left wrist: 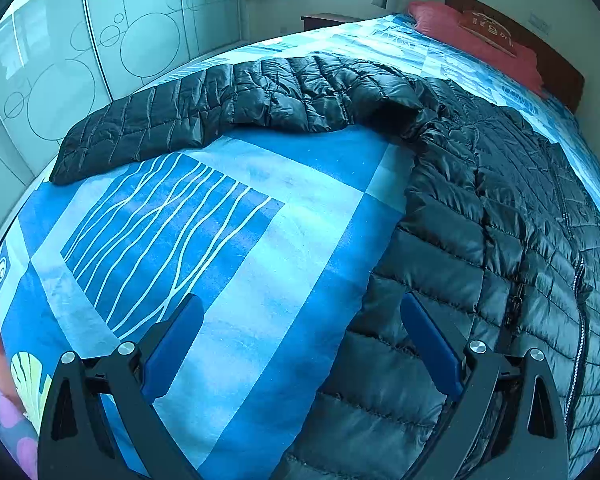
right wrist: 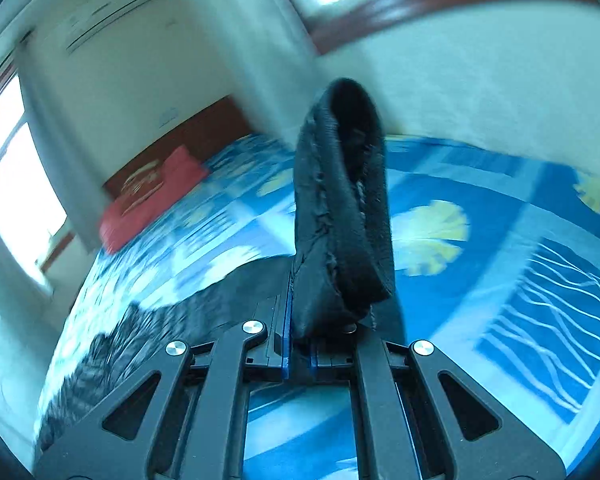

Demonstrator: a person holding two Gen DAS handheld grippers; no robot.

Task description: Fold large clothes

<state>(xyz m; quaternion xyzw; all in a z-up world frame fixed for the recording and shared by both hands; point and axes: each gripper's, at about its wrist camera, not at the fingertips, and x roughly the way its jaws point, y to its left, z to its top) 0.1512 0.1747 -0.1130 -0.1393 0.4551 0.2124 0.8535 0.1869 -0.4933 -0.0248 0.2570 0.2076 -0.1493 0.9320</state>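
Black puffer jacket spread across the blue bedspread. Right gripper clamped on what looks like a sleeve cuff, raised above that bedspread, probably for folding inward. Left gripper wide, empty, by the hem.

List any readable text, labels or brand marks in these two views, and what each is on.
None readable.
Red pillow: a light printed design that may include characters, too small in the left view and blurred in the right view.
Black puffer jacket: no label or logo visible.
Air conditioner on the wall: no legible brand mark.
Blue bedspread: patterns only, no writing.
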